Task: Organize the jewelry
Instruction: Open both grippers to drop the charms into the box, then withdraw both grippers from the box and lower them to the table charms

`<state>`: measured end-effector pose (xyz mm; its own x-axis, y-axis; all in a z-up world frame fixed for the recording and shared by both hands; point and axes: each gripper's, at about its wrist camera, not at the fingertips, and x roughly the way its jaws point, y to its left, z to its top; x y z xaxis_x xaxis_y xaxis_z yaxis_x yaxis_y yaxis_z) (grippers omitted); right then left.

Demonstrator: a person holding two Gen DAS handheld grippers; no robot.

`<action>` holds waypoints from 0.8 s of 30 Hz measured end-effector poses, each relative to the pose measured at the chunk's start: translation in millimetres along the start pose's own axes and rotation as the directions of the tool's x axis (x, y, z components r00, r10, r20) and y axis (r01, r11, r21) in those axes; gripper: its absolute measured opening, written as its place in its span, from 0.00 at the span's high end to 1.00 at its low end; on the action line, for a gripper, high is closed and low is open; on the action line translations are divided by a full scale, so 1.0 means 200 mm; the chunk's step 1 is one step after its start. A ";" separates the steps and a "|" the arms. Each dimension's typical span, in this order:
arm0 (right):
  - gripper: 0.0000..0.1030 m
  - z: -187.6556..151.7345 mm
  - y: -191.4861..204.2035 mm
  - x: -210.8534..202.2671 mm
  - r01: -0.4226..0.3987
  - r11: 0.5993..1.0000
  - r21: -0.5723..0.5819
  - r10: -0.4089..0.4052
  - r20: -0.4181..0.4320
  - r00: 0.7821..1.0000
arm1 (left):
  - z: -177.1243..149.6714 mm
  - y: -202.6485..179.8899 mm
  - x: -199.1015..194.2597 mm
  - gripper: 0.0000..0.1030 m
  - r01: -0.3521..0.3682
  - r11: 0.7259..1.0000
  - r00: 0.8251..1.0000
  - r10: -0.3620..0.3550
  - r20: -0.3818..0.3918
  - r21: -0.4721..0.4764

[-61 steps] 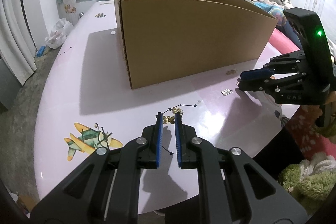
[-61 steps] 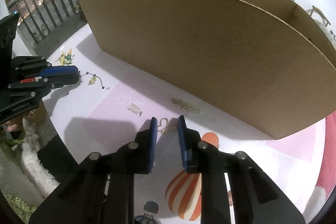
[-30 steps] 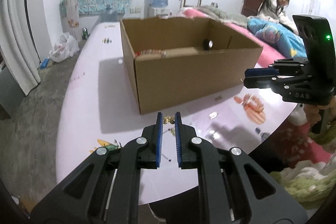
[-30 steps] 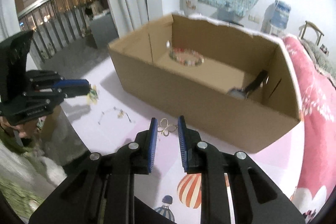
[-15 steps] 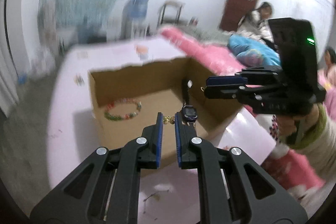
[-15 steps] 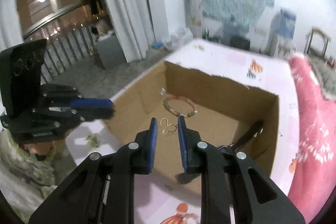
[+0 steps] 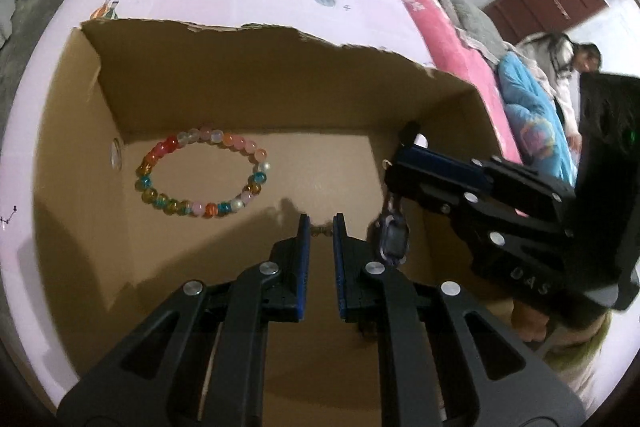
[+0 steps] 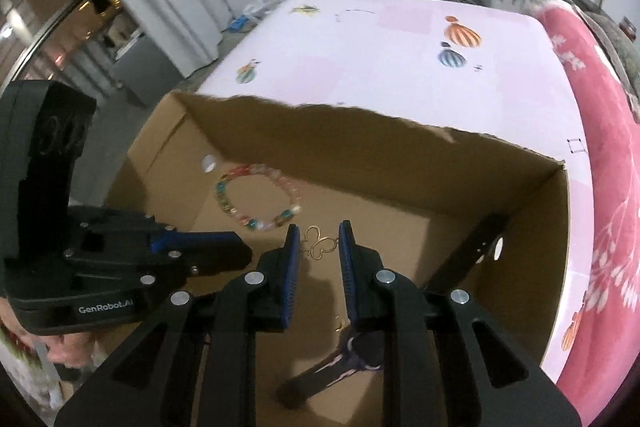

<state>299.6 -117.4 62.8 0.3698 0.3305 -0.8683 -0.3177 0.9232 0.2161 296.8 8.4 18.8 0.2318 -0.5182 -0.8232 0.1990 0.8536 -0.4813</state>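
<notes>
Open brown cardboard box (image 7: pixel 72 155) on pink table (image 8: pixel 360 47): multicoloured beaded bracelet (image 7: pixel 202 171) and dark wristwatch (image 8: pixel 344 359) on its floor. Left gripper (image 7: pixel 319 223), above box: jaws opening, small gold trinket (image 7: pixel 321 230) between them. Right gripper (image 8: pixel 319 239), above box: pinching thin gold butterfly-shaped wire pendant (image 8: pixel 318 245).

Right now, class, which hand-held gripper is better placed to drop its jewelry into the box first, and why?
Left, probably. The left hand-held gripper is over the cardboard box floor, jaws opening around its small gold piece. The right hand-held gripper is gripping its gold butterfly charm.
</notes>
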 end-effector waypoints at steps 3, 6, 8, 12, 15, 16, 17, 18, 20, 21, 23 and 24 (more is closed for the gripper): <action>0.80 0.02 -0.04 0.00 0.008 1.000 0.024 -0.008 0.011 1.000 | 0.02 0.01 0.03 0.74 -0.014 0.999 1.000 0.013 -0.011 -0.029; 0.80 0.02 -0.05 -0.01 0.026 0.999 0.025 -0.026 0.029 0.999 | 0.03 -0.01 0.01 0.57 -0.016 1.000 1.000 0.016 0.013 -0.006; 0.78 0.02 -0.06 -0.02 0.025 0.999 0.030 -0.027 0.038 0.999 | 0.03 -0.02 -0.02 0.52 -0.019 1.000 0.999 0.019 0.031 0.007; 0.72 0.02 -0.08 -0.07 0.029 0.999 0.043 -0.032 0.067 0.997 | 0.02 -0.03 -0.05 0.44 -0.031 0.999 0.998 0.030 0.051 0.011; 0.67 0.00 -0.07 -0.17 0.033 0.998 0.045 -0.038 0.111 0.993 | 0.03 -0.05 -0.11 0.41 -0.036 0.999 0.996 0.035 0.082 0.016; 0.63 -0.01 -0.07 -0.21 0.032 0.999 0.042 -0.037 0.132 0.991 | 0.01 -0.07 -0.14 0.40 -0.035 0.999 0.995 0.033 0.098 0.025; 0.61 -0.02 -0.06 -0.25 0.028 0.999 0.037 -0.033 0.150 0.988 | 0.00 -0.08 -0.19 0.39 -0.033 0.999 0.992 0.028 0.121 0.040; 0.58 -0.03 -0.04 -0.31 0.024 0.999 0.031 -0.029 0.174 0.984 | -0.02 -0.10 -0.23 0.36 -0.033 0.998 0.990 0.025 0.142 0.054; 0.53 -0.09 0.00 -0.45 0.016 1.000 0.008 -0.018 0.238 0.971 | -0.08 -0.13 -0.35 0.29 -0.042 0.996 0.981 0.025 0.190 0.084; 0.49 -0.12 0.02 -0.52 0.012 1.000 -0.003 -0.011 0.267 0.964 | -0.12 -0.14 -0.40 0.24 -0.042 0.994 0.976 0.020 0.215 0.099; 0.47 -0.23 0.08 -0.67 -0.002 0.999 -0.033 0.013 0.328 0.944 | -0.23 -0.15 -0.56 0.18 -0.056 0.989 0.962 0.016 0.273 0.138; 0.45 -0.27 0.09 -0.72 -0.013 0.999 -0.045 0.028 0.345 0.938 | -0.26 -0.16 -0.60 0.17 -0.064 0.988 0.957 0.020 0.288 0.143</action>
<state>193.6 -158.1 168.0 0.6390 0.4033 -0.6550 -0.3616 0.9091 0.2070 212.4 46.1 116.5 0.5005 -0.4941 -0.7109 0.3179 0.8687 -0.3799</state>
